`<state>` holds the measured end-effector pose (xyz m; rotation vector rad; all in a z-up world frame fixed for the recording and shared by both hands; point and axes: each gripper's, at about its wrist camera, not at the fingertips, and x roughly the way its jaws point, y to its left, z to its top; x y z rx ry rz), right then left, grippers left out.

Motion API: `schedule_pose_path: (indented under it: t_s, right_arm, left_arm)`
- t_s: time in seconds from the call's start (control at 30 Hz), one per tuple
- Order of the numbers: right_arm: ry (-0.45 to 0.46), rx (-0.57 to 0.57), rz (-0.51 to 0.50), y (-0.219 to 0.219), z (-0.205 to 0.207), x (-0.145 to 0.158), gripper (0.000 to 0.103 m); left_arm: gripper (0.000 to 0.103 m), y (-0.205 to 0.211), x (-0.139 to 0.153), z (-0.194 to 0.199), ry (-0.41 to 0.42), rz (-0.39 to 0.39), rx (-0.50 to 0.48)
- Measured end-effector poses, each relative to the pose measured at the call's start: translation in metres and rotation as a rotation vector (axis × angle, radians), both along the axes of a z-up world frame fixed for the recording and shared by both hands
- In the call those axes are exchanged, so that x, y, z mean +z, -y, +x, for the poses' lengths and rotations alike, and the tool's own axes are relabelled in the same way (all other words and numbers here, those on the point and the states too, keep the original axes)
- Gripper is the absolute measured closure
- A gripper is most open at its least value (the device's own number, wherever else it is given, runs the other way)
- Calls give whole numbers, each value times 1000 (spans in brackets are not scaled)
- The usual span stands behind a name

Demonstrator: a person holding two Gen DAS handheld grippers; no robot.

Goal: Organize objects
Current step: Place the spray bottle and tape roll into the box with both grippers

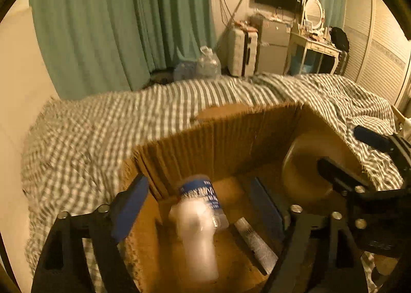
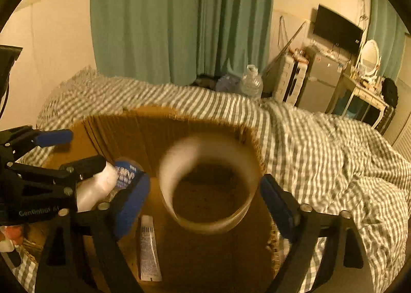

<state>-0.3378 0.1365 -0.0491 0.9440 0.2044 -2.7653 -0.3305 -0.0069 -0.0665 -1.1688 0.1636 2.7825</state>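
Here a white bottle (image 1: 197,226) with a blue label is seen between the spread fingers of the left hand-held gripper (image 1: 197,205), blurred, over the floor of a cardboard box (image 1: 218,138) set on the bed (image 1: 90,126); whether it is touched cannot be told. A blurred tape roll (image 2: 208,182) sits untouched between the open jaws of the right hand-held gripper (image 2: 205,200). A tube (image 2: 149,249) lies inside. Release into the box is judged underway; both grippers should next be withdrawn clear.
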Motion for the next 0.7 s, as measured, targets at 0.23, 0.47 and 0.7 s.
schedule_pose_path:
  t_s: [0.23, 0.47, 0.7]
  right_arm:
    - [-85, 1, -22, -14, 38, 48, 14]
    - [-181, -9, -36, -23, 101, 103, 13]
    - [-295, -1, 0, -23, 189, 152, 13]
  left_arm:
    - [13, 0, 33, 24, -67, -26, 25]
    - [7, -1, 88, 85, -175, -20, 30]
    - [4, -8, 134, 155, -264, 4, 23]
